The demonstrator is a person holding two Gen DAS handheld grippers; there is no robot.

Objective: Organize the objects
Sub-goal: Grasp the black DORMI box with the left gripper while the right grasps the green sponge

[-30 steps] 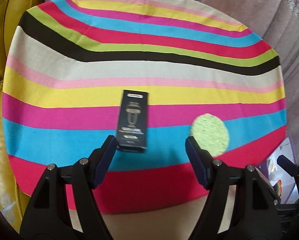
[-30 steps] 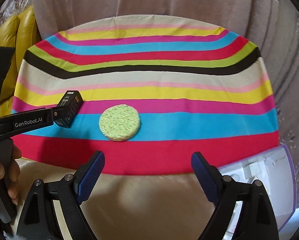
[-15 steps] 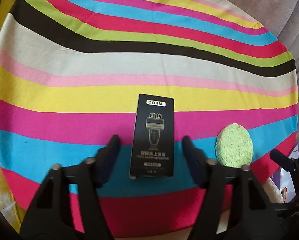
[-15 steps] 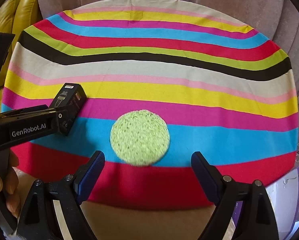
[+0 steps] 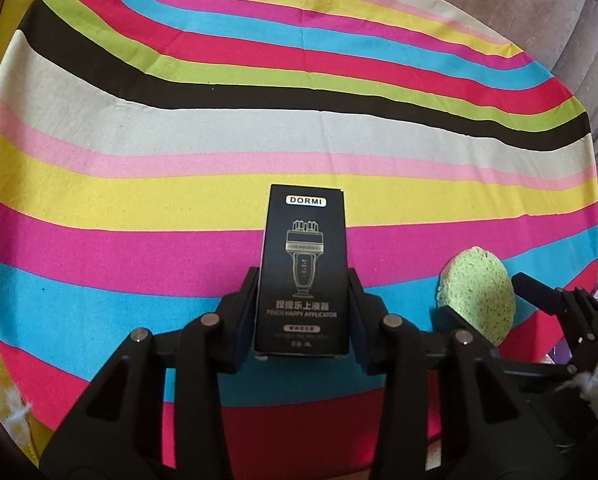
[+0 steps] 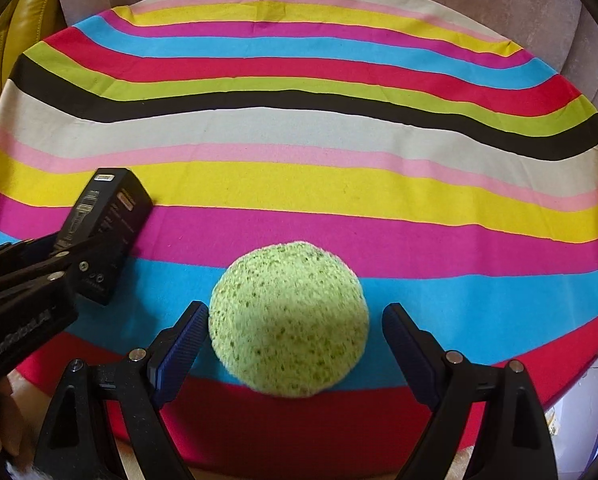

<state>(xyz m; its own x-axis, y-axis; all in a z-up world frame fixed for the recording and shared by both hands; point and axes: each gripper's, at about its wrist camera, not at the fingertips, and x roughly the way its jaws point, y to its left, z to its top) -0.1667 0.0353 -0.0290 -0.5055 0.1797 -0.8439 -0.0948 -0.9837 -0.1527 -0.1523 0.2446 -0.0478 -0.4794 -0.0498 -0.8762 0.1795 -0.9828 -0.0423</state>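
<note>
The green sponge (image 5: pixel 477 296) was partly hidden behind gripper parts at right; small print low on the black box (image 5: pixel 302 272) perhaps too blurred to read.

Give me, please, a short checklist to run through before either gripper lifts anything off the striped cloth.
1. Left gripper on the black box: ok. Its jaws have just been closing and the pads now lie against both long sides.
2. Grip placed low on the box, near its closer end: ok, though the far end may dip when lifted.
3. Right gripper straddling the green sponge: ok, jaws open, sponge between them.
4. Right pads touching the sponge: not ok, a gap shows on the right side.
5. Clearance between the two grippers: cannot tell; they look close together.
6. Striped cloth caught by the pads: cannot tell.
</note>
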